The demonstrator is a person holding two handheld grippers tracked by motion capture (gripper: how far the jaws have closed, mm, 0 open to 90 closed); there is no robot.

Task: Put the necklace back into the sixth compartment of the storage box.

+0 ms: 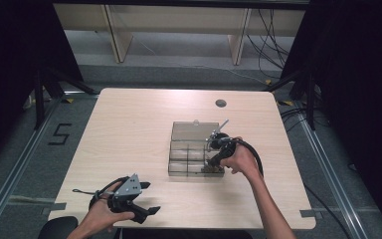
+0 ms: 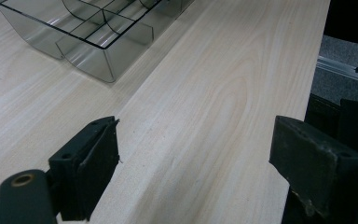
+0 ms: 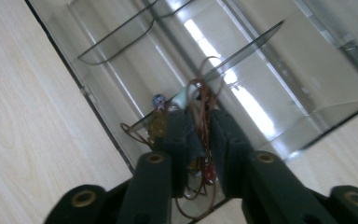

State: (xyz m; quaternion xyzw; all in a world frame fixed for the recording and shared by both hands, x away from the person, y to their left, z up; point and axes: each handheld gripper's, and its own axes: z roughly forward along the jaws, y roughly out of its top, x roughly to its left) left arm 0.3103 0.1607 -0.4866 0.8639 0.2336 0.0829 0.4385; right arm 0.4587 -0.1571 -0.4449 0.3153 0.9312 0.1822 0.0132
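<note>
A smoky clear compartment box (image 1: 186,154) lies mid-table with its lid (image 1: 195,130) folded open at the far side. My right gripper (image 1: 210,168) points down into the box's near right compartment. In the right gripper view the right gripper (image 3: 200,122) is shut on a tangle of brown cord with beads (image 3: 203,88), with a bluish bead (image 3: 158,100) beside the jaws and loops hanging below. Near the table's front left, my left gripper (image 1: 150,197) is open and holds nothing. In its own view the left gripper (image 2: 196,140) stands wide apart over bare wood, the box (image 2: 98,32) farther off.
The light wooden table (image 1: 129,134) has a round cable hole (image 1: 221,103) near its far edge. Its right edge (image 2: 313,79) runs close by the left gripper's right jaw. Shelving legs and cables stand on the floor beyond the table.
</note>
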